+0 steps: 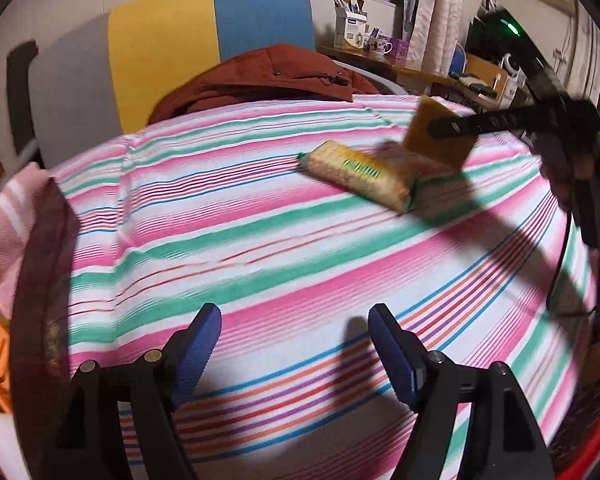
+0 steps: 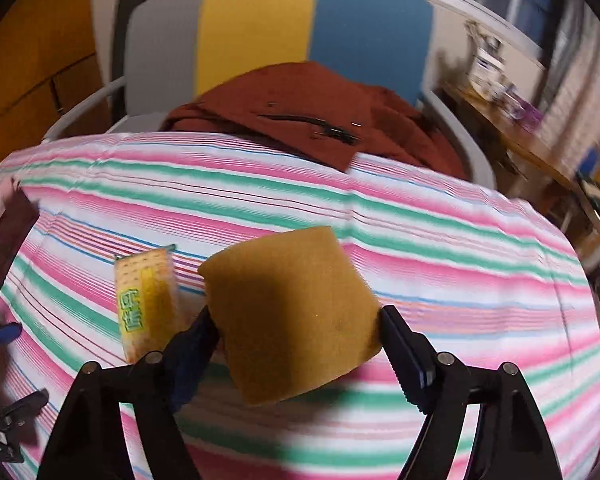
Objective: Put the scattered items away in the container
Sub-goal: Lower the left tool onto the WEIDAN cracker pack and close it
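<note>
**Left-wrist view: sponge gripped, packet waiting**

Left-wrist view shows the left tongs (image 1: pixel 294 344) spread wide over bare striped cloth (image 1: pixel 220 240), holding nothing. Ahead and to their right lies one cracker packet (image 1: pixel 352 172). Beyond it, the right tongs (image 2: pixel 296 320) clamp one sponge (image 2: pixel 296 320) above the cloth. Its soft foam could twist out if squeezed loosely. A dark container edge (image 1: pixel 36 280) appears at far left, though that is uncertain.

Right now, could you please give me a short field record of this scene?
surface: pink, green and white striped cloth
right gripper: shut on tan square sponge, lifted off the cloth
left gripper: open, nothing between the jaws
still on cloth: yellow-and-green packet of crackers
behind: rust-red jacket on grey, yellow and blue chair
</note>
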Demonstrator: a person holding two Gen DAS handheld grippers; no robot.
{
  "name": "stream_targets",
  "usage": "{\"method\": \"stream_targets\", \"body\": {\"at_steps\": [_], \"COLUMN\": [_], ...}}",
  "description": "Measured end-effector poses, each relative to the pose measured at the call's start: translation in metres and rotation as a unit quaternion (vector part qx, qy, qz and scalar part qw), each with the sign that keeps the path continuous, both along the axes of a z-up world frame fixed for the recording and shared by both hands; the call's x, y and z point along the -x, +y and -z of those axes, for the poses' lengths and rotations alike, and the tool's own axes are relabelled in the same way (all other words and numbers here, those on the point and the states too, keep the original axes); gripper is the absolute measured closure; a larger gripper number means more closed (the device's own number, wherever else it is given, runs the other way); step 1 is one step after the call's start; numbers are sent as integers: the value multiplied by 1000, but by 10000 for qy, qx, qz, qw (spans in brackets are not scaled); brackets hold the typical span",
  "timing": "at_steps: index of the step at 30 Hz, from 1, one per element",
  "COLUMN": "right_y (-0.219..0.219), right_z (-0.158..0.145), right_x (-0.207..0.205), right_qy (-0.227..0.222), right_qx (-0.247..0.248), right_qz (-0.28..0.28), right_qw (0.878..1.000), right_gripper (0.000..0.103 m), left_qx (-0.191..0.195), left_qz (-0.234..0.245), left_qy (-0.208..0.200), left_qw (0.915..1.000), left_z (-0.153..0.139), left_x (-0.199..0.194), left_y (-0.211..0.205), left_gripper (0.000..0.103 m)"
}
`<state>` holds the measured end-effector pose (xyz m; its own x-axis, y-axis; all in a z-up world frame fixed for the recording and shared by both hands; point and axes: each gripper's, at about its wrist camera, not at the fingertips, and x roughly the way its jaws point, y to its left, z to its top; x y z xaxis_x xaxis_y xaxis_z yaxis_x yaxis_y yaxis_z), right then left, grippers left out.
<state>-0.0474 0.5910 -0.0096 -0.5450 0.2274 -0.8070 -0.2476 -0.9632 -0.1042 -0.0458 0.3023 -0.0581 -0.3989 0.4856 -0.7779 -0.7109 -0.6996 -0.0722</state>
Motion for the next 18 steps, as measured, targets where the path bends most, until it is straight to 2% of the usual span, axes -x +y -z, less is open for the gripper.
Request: {"method": "stream_targets", "body": {"at_steps": [3, 5, 11, 18], "right_y": [6, 12, 20, 17], "right_z": [-4, -5, 2, 9], "right_x": [-17, -28, -30, -23], "right_qy": [-167, -107, -155, -374], "right_qx": [-139, -94, -25, -58], "right_qz": [85, 146, 206, 112], "right_qw": [9997, 9998, 9997, 9992], "right_gripper": [23, 23, 23, 23], "left_qx": [-125, -230, -531, -173], "left_qz": [-5, 79, -150, -550], "left_qy": [-19, -163, -1163, -1285], "left_qw": [9999, 9996, 9917, 9900], "left_z": [-13, -21, -29, -32], "left_x": [4, 10, 45, 70], "left_y": [15, 30, 74, 117], "left_gripper": [27, 27, 27, 27]}}
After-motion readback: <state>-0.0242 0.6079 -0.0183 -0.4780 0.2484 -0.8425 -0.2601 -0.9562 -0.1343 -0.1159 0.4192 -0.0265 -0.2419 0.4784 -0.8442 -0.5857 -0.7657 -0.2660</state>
